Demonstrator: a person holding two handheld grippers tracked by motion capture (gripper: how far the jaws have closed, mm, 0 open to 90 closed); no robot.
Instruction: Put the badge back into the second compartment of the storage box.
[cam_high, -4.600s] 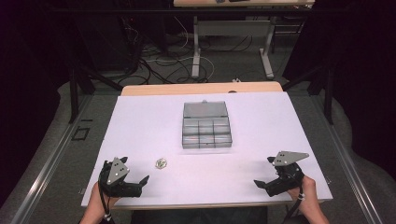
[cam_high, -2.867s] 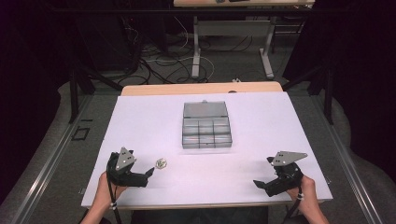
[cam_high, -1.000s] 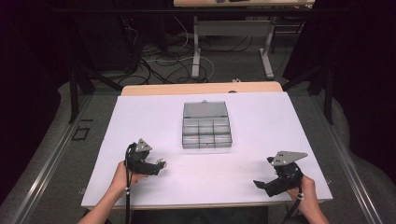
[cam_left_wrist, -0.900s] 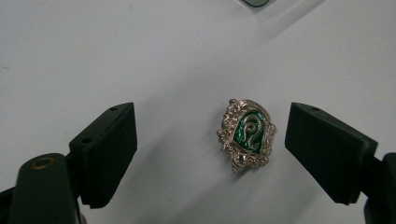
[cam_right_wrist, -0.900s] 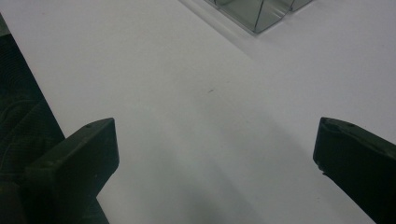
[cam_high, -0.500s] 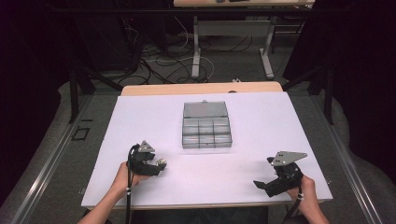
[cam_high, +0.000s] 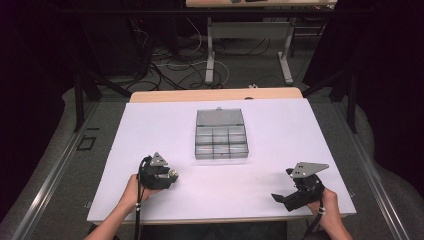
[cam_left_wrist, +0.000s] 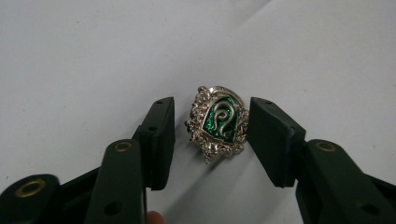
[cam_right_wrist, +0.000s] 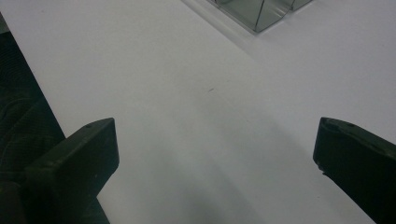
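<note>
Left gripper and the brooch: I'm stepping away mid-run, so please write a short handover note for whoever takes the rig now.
Left gripper: jaws have just been closing around the silver-and-green brooch, which lies flat on the white table; pads not yet pressing it.
Right gripper: open, holding nothing, near the table's right front.
Compartment box: mid-table, lid open.
Done: left gripper brought to the brooch.
Left: likely finish the grip, lift, carry it to the box.
</note>
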